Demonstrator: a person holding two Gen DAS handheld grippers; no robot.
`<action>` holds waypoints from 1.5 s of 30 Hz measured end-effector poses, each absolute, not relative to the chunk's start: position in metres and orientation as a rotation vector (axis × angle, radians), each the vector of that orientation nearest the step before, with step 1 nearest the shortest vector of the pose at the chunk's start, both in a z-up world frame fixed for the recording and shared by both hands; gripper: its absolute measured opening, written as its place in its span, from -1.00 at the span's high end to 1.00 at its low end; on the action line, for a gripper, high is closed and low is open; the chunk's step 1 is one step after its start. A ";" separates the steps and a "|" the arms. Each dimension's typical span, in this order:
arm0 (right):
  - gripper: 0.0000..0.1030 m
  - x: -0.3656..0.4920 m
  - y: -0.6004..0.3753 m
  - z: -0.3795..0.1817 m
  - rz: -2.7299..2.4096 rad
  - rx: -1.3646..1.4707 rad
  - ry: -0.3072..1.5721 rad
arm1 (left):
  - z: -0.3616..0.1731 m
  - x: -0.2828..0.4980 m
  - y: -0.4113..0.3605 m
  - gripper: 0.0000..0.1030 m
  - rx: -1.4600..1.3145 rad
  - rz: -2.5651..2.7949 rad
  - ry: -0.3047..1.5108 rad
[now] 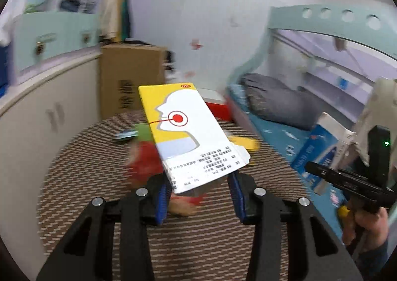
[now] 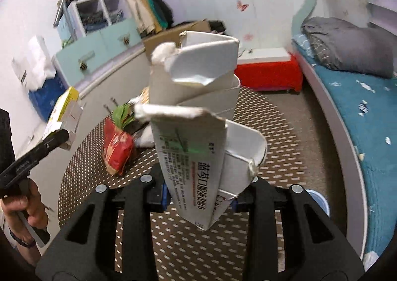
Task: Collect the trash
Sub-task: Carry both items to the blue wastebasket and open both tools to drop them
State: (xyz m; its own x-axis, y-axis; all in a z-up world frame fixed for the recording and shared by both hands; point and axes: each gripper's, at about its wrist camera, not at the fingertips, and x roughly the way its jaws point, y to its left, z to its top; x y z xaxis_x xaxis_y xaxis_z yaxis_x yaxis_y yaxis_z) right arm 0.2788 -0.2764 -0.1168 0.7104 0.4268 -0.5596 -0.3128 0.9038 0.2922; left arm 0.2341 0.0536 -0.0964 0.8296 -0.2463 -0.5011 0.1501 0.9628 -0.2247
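Note:
My left gripper (image 1: 199, 194) is shut on a yellow and white medicine box (image 1: 188, 132) and holds it above the round perforated table (image 1: 99, 206). My right gripper (image 2: 198, 200) is shut on a torn grey-white carton (image 2: 198, 117) and holds it upright over the same table (image 2: 285, 147). A red snack wrapper with green print (image 2: 116, 149) lies on the table behind both; it shows blurred in the left wrist view (image 1: 142, 164). The left gripper with its yellow box (image 2: 63, 109) shows at the left of the right wrist view. The right gripper with its carton (image 1: 372, 132) shows at the right of the left wrist view.
A bed with a blue sheet (image 2: 359, 112) and grey pillow (image 2: 347, 45) runs along the right. A red box (image 2: 270, 72) and a cardboard box (image 1: 131, 77) stand beyond the table. Cabinets and shelves (image 2: 99, 40) line the left wall. A blue-rimmed bin edge (image 2: 320, 200) sits by the table.

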 end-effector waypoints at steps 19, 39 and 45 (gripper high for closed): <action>0.34 0.319 -0.489 -0.245 0.075 0.477 0.933 | -0.145 0.328 -0.262 0.20 0.081 -0.684 0.852; -0.53 0.365 -0.578 -0.366 -0.052 0.830 1.080 | -0.275 0.429 -0.388 -0.66 0.495 -0.683 1.337; -0.80 0.335 -0.587 -0.340 -0.094 0.818 0.999 | -0.263 0.428 -0.381 -0.72 0.466 -0.635 1.268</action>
